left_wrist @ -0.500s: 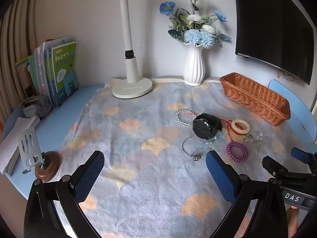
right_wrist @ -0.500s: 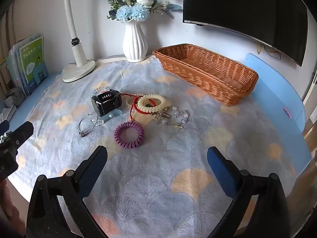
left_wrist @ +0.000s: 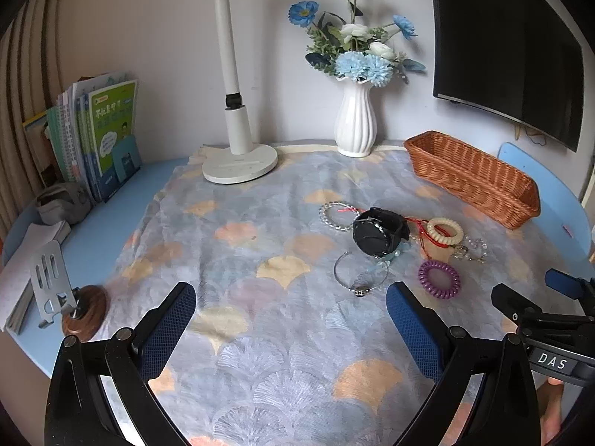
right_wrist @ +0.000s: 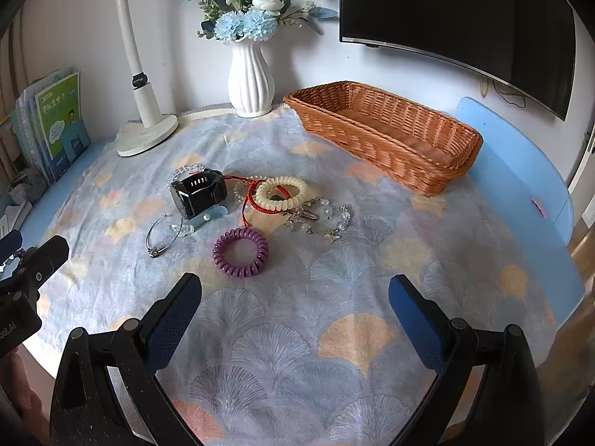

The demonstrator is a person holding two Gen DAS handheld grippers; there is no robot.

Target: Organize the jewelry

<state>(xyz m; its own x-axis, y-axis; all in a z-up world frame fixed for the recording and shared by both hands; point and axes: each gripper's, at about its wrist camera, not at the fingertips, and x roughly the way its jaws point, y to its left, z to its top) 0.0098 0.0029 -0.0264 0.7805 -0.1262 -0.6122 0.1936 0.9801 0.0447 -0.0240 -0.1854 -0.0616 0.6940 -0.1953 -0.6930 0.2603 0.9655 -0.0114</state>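
Wicker basket (right_wrist: 386,137), long and shallow, nothing in it; stands at the far right of the counter (right_wrist: 520,171), well apart from the jewelry and, by judgement, the place where the pieces are to go.

Jewelry, one loose cluster mid-cloth on the fan-patterned cloth (right_wrist: 297,334), none sorted yet:
- black watch (right_wrist: 199,193), resting on its side, strap curled shut;
- clear bead bracelet (left_wrist: 334,215), just behind the watch;
- thin silver bangle (right_wrist: 161,236), just beside the watch, on the near side;
- cream coil tie (right_wrist: 282,193), lying over a red cord (right_wrist: 249,199);
- crystal charm chain (right_wrist: 323,219), tangled, beside the cream coil;
- purple coil tie (right_wrist: 240,252), nearest piece, lying apart from the rest.

Left hand-held gripper (left_wrist: 290,319): jaws fully apart, nothing between them, tilted down over bare cloth short of the bangle.

Right hand-held gripper (right_wrist: 295,304): jaws fully apart, unloaded, angled down just short of the purple coil, which is likely the easiest first pick because it lies clear of the tangle.

Lamp (left_wrist: 238,130) and flower vase (left_wrist: 355,122) at the back edge, out of the working path.
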